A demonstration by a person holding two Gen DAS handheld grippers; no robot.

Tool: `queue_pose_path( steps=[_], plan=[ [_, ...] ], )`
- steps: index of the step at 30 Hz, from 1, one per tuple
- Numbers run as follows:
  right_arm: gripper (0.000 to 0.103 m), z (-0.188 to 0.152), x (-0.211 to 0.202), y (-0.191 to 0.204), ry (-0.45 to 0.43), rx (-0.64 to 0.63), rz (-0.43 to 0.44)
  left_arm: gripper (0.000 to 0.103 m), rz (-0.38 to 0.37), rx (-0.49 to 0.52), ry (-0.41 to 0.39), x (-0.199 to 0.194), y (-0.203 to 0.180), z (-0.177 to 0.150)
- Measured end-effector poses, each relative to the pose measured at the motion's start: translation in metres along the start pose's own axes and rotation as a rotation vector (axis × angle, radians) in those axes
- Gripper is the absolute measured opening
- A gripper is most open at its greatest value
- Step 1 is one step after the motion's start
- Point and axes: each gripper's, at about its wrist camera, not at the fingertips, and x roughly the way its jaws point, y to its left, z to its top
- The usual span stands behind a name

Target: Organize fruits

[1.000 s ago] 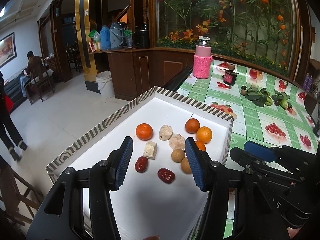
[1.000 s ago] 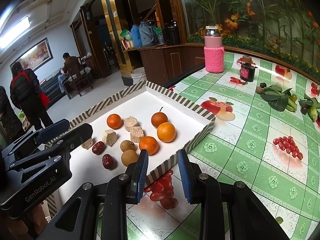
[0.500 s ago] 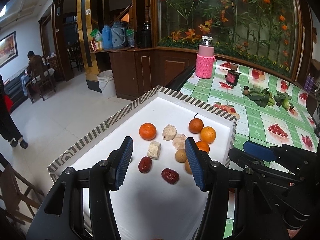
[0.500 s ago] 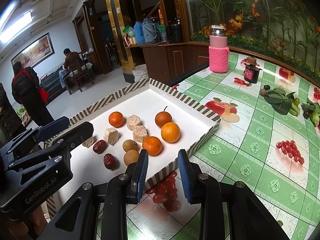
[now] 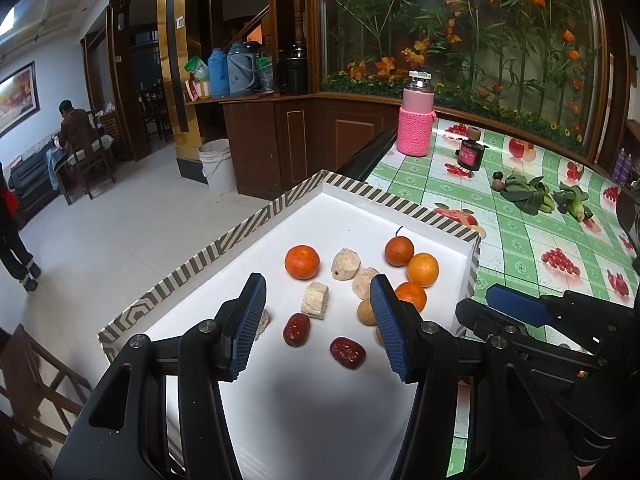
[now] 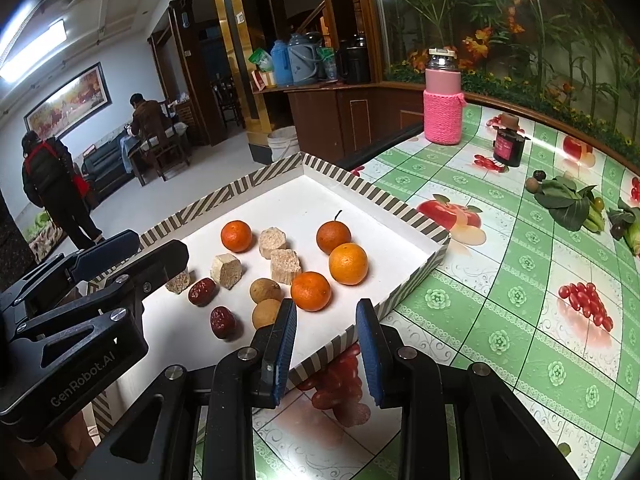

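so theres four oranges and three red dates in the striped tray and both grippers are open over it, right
Not quite: the striped tray holds two red dates, not three: one and another in the right wrist view. The four oranges are right, and the left gripper and right gripper are open.

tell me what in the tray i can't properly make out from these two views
- Left wrist view: nearer longan mostly hidden behind the left gripper finger.
- Both views: beige chunk by the tray wall, half covered by that gripper.
- Right wrist view: jar label too small to read.
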Motion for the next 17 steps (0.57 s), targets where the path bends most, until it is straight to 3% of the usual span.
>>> queue_pose_path(
  steps=[12, 17],
  plan=[
    [0.030, -0.002, 0.004, 0.001, 0.013, 0.000, 0.004, 0.054, 0.014, 0.014, 0.001, 0.002, -0.003, -0.002],
    [0.030, -0.002, 0.001, -0.010, 0.007, 0.024, -0.004, 0.054, -0.017, 0.001, 0.020, 0.001, -0.006, -0.002]
  ],
)
